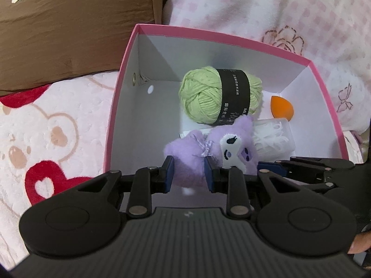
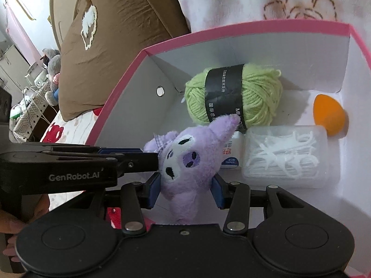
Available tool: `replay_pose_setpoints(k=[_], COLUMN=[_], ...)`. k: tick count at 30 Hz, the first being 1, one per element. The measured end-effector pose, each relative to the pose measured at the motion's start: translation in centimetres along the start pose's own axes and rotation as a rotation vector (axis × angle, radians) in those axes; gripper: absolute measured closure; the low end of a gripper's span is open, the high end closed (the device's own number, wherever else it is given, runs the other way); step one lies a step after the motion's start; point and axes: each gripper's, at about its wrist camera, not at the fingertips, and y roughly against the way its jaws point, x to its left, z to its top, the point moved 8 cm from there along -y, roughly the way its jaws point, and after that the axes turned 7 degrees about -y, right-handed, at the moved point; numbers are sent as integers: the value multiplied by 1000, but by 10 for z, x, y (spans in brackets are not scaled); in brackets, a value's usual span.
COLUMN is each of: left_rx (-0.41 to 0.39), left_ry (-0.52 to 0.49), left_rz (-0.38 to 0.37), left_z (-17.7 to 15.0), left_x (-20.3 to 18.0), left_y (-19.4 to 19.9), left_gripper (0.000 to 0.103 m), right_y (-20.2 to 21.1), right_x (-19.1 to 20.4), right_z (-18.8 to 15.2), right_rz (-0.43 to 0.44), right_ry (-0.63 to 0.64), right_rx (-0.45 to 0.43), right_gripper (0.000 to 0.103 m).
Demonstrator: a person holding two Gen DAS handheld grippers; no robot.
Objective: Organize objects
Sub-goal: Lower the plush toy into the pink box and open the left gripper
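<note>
On the bed, spread with a pink blanket [image 1: 53,125] printed with bears and red hearts, sits a pink box [image 1: 324,97] with white inner walls, open at the top. A brown pillow [image 1: 69,27] lies at ten o'clock from the box, touching its far-left corner area.

Inside the box, at twelve o'clock from my tools, a green yarn ball [image 1: 220,97] with a black paper band rests against the far wall. At three o'clock from the yarn, near the right wall, lies an orange sponge [image 2: 329,113], teardrop-shaped. Just on the near side of the yarn and sponge lies a clear plastic case [image 2: 287,155] of white floss picks, with a small white packet [image 2: 229,153] touching its left edge; the printing on it is too small to read.

Both my tools hold one item: a purple plush toy [image 2: 187,162], positioned over the near part of the box interior, face toward the right camera, one ear pointing at the yarn. My left gripper [image 1: 188,175] is closed nearly all the way, its blue pads pinching the plush body. My right gripper [image 2: 185,190] is set moderately wide, pads pressing the lower head on both sides. The left tool enters the right view from nine o'clock.
</note>
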Motion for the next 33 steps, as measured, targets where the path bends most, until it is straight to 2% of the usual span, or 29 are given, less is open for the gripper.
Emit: replay_pose_setpoints(k=[6,13,18,20,23,33], left_rx=[-11,-21,-25,-24,-26,-32], left_ry=[-29,-6,10,13,19,25], left_rz=[-8,-15,-24,-17,-3,28], left_z=[1,4,4,3,4,5], left_x=[-2,3,5,4,6,5], left_y=[2,6,8,11,18,50], left_gripper=[78,79,80,79,79,78], right_y=[-7,-22,-30,-26,-13,33], right_x=[-3,9,15,16,17,27], right_z=[-2,1,-1,-2,0,2], right_rz=[-9,-17,-28,-62,-111,-120], right_ry=[-13,6,-31,-26,3,75], right_rx=[27,78,106,93,50,-38], right_gripper=[52,52,52,51,43,41])
